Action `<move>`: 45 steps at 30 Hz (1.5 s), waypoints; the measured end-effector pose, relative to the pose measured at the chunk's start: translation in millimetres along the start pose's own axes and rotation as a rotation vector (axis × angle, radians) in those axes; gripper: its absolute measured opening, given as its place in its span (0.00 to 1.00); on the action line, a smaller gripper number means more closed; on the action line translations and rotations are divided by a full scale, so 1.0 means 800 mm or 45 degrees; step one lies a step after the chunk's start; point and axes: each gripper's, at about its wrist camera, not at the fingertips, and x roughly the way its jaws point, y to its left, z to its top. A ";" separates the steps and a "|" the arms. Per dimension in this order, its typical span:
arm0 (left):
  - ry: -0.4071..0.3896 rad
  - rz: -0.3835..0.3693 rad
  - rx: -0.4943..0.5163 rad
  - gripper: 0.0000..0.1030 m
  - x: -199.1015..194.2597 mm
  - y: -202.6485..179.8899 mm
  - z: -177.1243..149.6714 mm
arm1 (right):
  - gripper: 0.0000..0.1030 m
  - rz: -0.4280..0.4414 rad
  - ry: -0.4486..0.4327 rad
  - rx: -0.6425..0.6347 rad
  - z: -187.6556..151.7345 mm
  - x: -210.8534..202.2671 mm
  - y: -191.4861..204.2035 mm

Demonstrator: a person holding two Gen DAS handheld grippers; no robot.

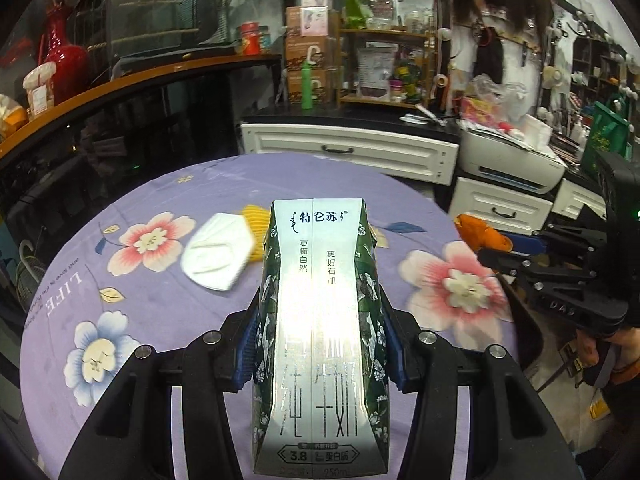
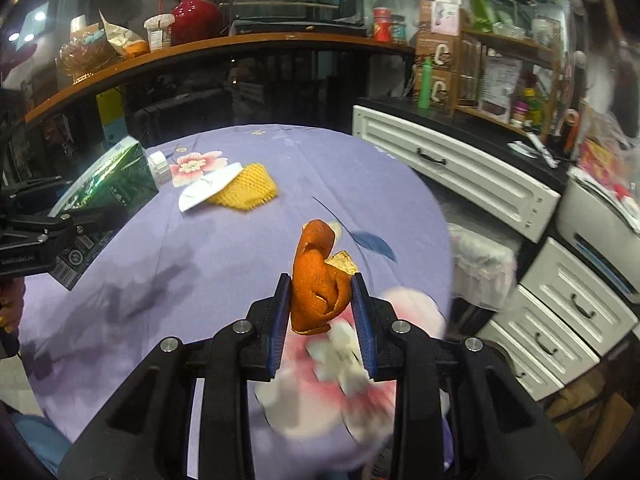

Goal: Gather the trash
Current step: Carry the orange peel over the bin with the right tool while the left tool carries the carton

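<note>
My left gripper (image 1: 320,300) is shut on a green and silver milk carton (image 1: 320,340), held above the round table; the carton also shows in the right wrist view (image 2: 108,184). My right gripper (image 2: 320,292) is shut on a curled orange peel (image 2: 316,276), lifted over the table's right side; it shows at the table's right edge in the left wrist view (image 1: 482,236). A white face mask (image 1: 218,256) and a yellow foam fruit net (image 1: 256,224) lie together on the purple flowered tablecloth (image 1: 160,304); the right wrist view shows the mask (image 2: 204,192) and net (image 2: 248,190) too.
White drawer cabinets (image 2: 460,176) stand beyond the table to the right, with a printer (image 1: 516,160) on top. A curved dark counter with an orange rim (image 2: 224,46) holding a red vase (image 2: 192,8) runs behind the table. Cluttered shelves stand at the back.
</note>
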 end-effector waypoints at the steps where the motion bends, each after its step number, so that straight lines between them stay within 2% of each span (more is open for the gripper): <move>1: -0.003 -0.013 0.004 0.49 -0.003 -0.009 -0.003 | 0.30 -0.010 -0.002 0.007 -0.008 -0.007 -0.004; 12: -0.025 -0.213 0.056 0.49 -0.002 -0.135 -0.016 | 0.30 -0.155 0.054 0.202 -0.105 -0.065 -0.091; 16: -0.019 -0.296 0.090 0.49 0.005 -0.177 -0.018 | 0.30 -0.202 0.109 0.294 -0.141 -0.064 -0.127; 20: -0.013 -0.338 0.118 0.49 0.014 -0.210 -0.020 | 0.30 -0.242 0.181 0.354 -0.175 -0.048 -0.155; 24: 0.005 -0.342 0.163 0.49 0.026 -0.236 -0.026 | 0.30 -0.243 0.245 0.423 -0.203 -0.024 -0.178; 28: 0.057 -0.390 0.161 0.49 0.043 -0.256 -0.035 | 0.30 -0.251 0.316 0.469 -0.227 0.006 -0.191; 33: 0.101 -0.381 0.184 0.49 0.060 -0.272 -0.048 | 0.30 -0.259 0.386 0.521 -0.251 0.042 -0.209; 45: 0.173 -0.363 0.241 0.49 0.091 -0.296 -0.067 | 0.31 -0.268 0.443 0.538 -0.265 0.089 -0.224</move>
